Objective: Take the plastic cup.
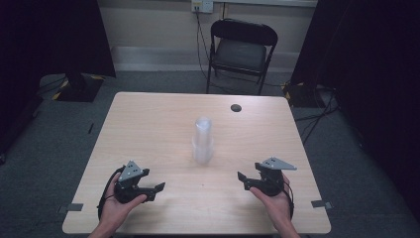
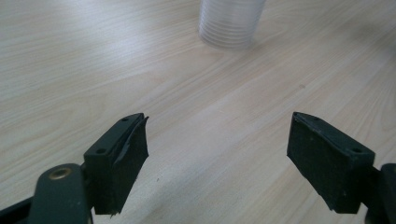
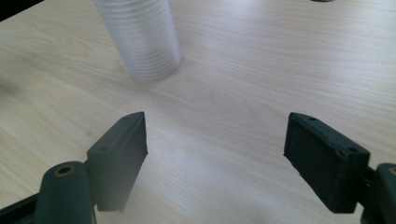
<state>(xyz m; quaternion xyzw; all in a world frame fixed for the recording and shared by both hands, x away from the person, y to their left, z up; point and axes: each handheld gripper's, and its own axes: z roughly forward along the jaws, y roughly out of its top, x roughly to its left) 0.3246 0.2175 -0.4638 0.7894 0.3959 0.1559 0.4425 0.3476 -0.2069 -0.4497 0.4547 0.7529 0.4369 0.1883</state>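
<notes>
The wooden table (image 1: 148, 129) carries a stack of clear plastic cups (image 1: 203, 140), upright, ahead of both pairs of jaws and well apart from them. A folding chair (image 1: 241, 49) stands beyond the table's far edge. The left gripper (image 1: 157, 188) and right gripper (image 1: 241, 177) each have 2 jaws spread wide, released, with bare wood between and nothing blocking the stack. A small dark disc (image 1: 236, 107) lies past the cups

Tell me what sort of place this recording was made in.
Probably a lab or office room set up for recording. A light wooden table stands on grey carpet, a black folding chair sits against the wall by a socket with cables, and dark curtains hang at both sides.
</notes>
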